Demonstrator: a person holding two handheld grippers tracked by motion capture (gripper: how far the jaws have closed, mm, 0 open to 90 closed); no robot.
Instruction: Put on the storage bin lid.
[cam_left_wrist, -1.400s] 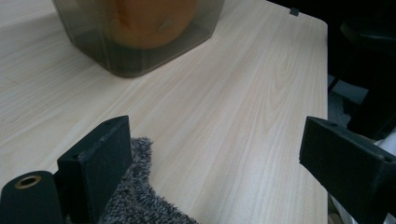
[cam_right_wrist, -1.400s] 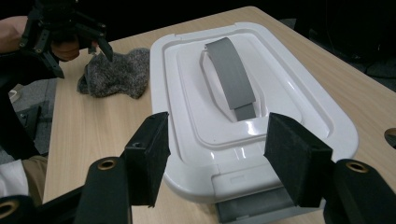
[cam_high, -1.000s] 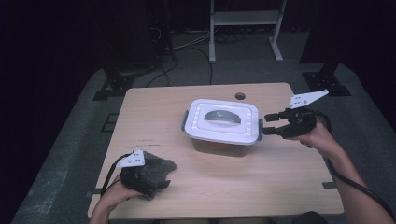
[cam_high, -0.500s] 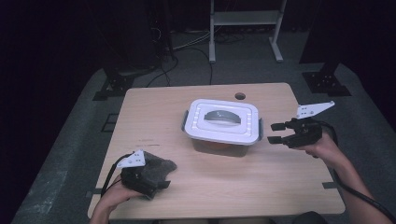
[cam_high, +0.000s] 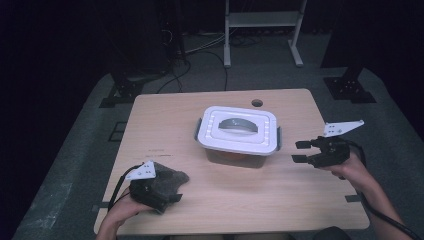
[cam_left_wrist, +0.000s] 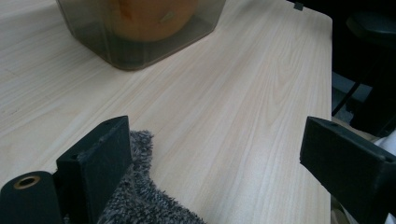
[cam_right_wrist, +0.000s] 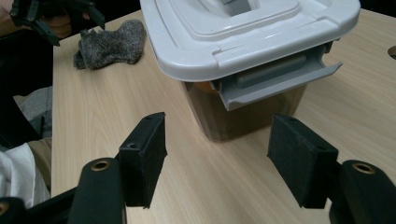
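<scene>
Two tools are under my hands: my left tool (cam_high: 170, 192) rests at the near left corner of the surface (cam_high: 240, 200), jaws wide, over a grey fuzzy cloth (cam_high: 167, 180) without clamping it. My right tool (cam_high: 300, 151), its empty jaws just opening wider, hovers beside the lidded plastic container (cam_high: 237, 132) at mid-surface, facing its grey latch (cam_right_wrist: 275, 77).

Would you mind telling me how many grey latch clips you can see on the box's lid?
2: left clip at the end of the lid toward the cloth, right clip at the end facing the right gripper. Others may be hidden.
</scene>
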